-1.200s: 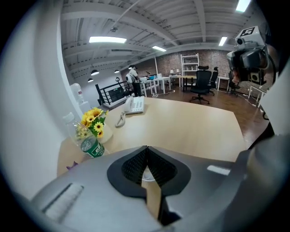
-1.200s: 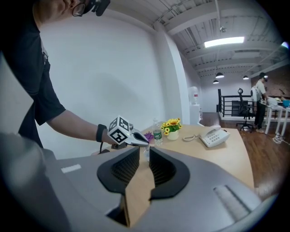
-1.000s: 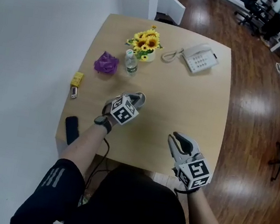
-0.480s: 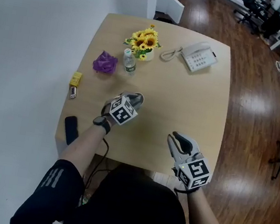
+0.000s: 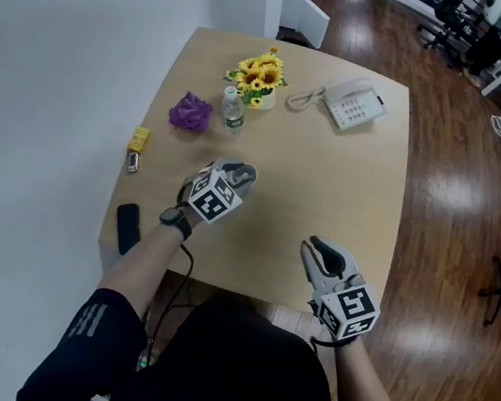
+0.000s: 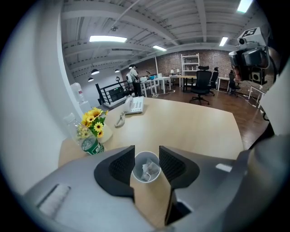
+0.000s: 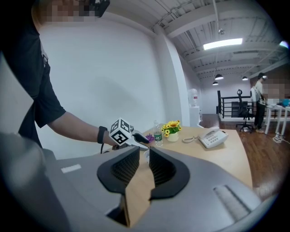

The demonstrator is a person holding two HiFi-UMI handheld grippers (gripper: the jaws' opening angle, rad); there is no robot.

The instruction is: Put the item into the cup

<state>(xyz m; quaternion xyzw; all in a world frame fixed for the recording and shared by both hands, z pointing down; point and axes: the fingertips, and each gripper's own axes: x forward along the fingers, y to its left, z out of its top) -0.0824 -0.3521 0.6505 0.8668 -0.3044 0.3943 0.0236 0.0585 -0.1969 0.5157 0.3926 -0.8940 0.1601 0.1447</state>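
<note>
Left gripper view: the item (image 6: 147, 170), a small crumpled whitish packet, lies inside the white cup (image 6: 137, 164). The cup stands upright on the light wooden table (image 6: 195, 129). The left gripper (image 6: 146, 154) hangs just above the cup, its ribbed black jaws opening to either side of the rim and gripping nothing. To the left stand a water bottle (image 6: 90, 144) and a pot of sunflowers (image 6: 94, 118), with a telephone (image 6: 135, 105) farther back. Near the table's front edge, the right gripper (image 7: 144, 156) is empty, its jaws a narrow slit apart.
</note>
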